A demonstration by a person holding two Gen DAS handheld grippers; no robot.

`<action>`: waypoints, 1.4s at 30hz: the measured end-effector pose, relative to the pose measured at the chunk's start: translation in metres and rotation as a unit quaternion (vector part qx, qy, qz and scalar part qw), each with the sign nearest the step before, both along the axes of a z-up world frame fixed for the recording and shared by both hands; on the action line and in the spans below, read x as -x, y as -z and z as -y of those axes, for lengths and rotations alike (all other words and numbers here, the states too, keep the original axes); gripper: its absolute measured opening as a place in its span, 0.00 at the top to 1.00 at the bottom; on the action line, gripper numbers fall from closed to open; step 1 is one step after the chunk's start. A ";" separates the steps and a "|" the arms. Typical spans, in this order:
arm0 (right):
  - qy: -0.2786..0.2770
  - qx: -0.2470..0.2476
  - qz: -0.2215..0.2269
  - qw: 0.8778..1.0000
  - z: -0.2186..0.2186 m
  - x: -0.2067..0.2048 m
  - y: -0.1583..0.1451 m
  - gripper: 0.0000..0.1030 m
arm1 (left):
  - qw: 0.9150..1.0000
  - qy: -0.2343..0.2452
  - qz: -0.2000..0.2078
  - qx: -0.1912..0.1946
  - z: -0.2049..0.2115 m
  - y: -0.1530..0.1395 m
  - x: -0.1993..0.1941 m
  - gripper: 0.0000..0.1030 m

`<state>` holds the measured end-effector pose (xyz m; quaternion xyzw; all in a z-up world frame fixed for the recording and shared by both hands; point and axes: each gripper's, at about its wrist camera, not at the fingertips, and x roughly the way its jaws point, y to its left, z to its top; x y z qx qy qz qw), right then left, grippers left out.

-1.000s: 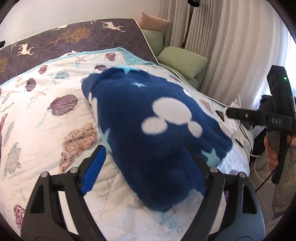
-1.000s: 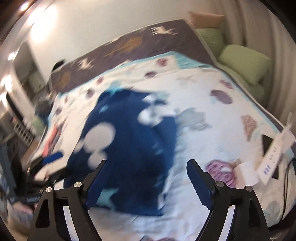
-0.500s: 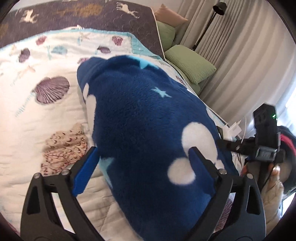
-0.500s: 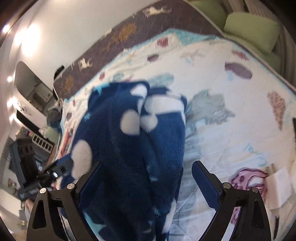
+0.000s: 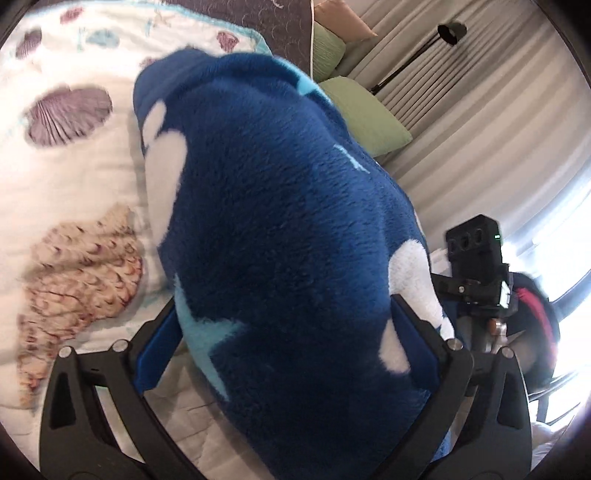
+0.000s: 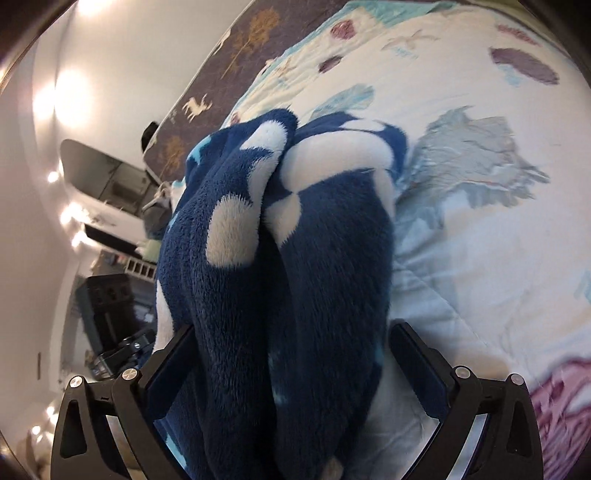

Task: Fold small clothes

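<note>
**Fleece bundle sits between both sets of spread jaws**

Left wrist view: the blue fleece garment (image 5: pixel 280 236) lies bunched on the shell-print quilt (image 5: pixel 74 177). The left gripper (image 5: pixel 284 354) has just been opening; its jaws straddle the fleece, fully spread.

Right wrist view: the right gripper (image 6: pixel 291 369) has likewise been opening, its jaws wide around the garment's doubled folds. Thick pile could slip or unfold if pinched unevenly. No containers are visible.

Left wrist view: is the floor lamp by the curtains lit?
No. The floor lamp stands dark against the curtains, its black head showing no glow; the brightness comes from the window side at right.
</note>
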<state>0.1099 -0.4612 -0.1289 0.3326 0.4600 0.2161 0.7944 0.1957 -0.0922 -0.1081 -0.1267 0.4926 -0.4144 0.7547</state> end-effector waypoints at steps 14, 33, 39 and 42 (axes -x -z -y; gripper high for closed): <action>0.011 -0.014 0.007 1.000 -0.021 -0.024 -0.018 0.36 | 1.000 -0.006 -0.012 0.016 0.009 -0.009 -0.003 0.18; 0.038 0.063 0.308 0.949 -0.024 0.014 -0.365 0.43 | 0.951 0.001 0.286 0.115 0.010 -0.346 -0.002 0.22; 0.051 0.058 0.331 0.940 -0.011 -0.020 -0.398 0.43 | 0.944 -0.008 0.316 0.089 0.033 -0.380 -0.035 0.21; 0.054 0.056 0.331 0.940 -0.003 -0.048 -0.396 0.43 | 0.947 -0.017 0.311 0.082 0.043 -0.376 -0.065 0.22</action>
